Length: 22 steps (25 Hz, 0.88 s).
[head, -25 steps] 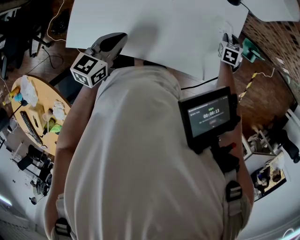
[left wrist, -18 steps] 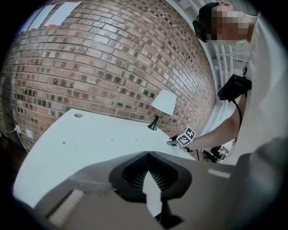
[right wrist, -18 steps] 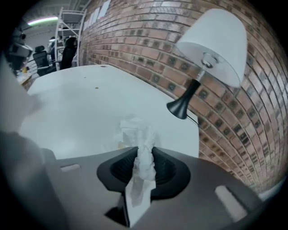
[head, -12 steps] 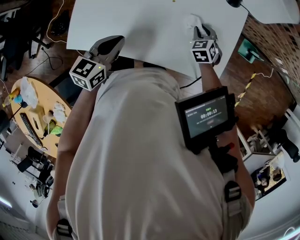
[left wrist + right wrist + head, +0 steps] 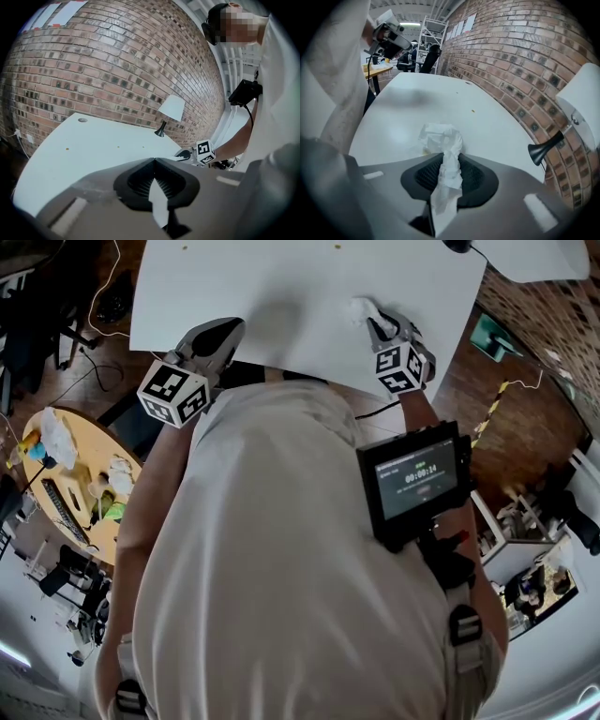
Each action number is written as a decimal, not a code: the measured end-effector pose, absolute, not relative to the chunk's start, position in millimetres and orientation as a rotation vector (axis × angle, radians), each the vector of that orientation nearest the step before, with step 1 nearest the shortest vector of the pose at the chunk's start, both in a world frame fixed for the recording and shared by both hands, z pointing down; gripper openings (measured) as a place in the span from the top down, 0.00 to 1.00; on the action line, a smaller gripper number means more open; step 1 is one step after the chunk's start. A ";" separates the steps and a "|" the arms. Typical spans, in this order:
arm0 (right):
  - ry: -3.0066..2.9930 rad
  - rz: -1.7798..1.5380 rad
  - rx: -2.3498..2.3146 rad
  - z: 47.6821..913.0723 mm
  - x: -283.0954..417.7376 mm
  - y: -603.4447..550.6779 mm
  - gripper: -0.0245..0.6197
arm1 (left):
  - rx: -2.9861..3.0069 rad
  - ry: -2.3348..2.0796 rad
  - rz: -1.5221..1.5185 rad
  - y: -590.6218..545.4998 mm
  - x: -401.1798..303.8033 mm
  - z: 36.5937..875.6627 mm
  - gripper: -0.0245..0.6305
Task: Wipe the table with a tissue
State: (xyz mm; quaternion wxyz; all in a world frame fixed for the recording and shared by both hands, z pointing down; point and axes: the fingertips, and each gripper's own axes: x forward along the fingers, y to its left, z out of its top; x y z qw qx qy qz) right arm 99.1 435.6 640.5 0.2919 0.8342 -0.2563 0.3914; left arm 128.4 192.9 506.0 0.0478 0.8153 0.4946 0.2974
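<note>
1. Tissue (image 5: 442, 138) is sitting clamped between the jaws of the right gripper (image 5: 450, 161). Its twisted strip is running back through the ribbed pads, and its crumpled white end is bunching out just past the tips.
2. That crumpled end is resting against the white table (image 5: 440, 91). In the head view it is lying at about 1 o'clock, near the table's near edge.
3. The right gripper is tilting steeply down toward the table top, with its marker cube (image 5: 397, 368) trailing behind the jaws at 5 o'clock from the tissue.
4. The left gripper (image 5: 223, 331) is hanging at about 11 o'clock in the head view, over the table's near edge and well apart from the tissue. Its jaws are meeting at the tips with nothing between them.
5. A lamp (image 5: 581, 96) with a white shade and a black base is standing on the table at 3 o'clock in the right gripper view, close to the brick wall (image 5: 520, 51).
6. A few small specks are showing on the table top farther out from the tissue.
</note>
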 end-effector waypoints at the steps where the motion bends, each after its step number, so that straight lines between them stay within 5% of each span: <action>1: -0.648 1.059 2.227 640.6 95.6 449.0 0.82 | 2.486 1.505 0.907 193.0 128.3 506.0 0.95; 11: -0.168 1.221 2.318 628.7 114.1 560.2 0.82 | 2.468 1.516 0.909 192.1 132.1 508.5 0.95; 22: -0.228 1.310 2.673 627.8 162.1 514.9 0.82 | 2.478 1.502 0.899 193.0 137.5 500.9 0.95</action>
